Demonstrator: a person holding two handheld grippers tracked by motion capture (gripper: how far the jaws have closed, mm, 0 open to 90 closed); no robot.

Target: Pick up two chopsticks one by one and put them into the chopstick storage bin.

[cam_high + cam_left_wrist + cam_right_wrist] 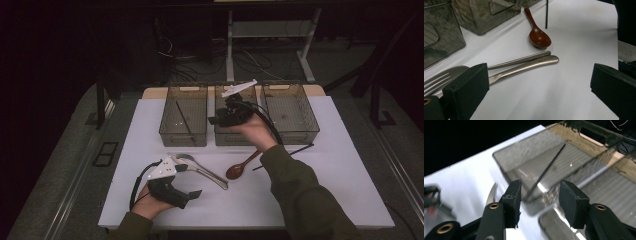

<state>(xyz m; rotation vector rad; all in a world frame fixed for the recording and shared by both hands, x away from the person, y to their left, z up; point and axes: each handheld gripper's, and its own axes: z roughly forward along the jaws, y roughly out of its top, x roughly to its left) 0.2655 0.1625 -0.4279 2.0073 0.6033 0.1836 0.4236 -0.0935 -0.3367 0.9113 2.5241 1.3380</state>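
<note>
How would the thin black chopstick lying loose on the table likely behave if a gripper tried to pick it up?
The black chopstick looks thin and straight, so probably stiff and light. Lying flat on the smooth white table, it may roll or slide away when nudged, leaving the jaws little to catch.

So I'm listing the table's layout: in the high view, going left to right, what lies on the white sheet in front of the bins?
Left gripper → metal fork and spoon → wooden spoon → black chopstick.
</note>
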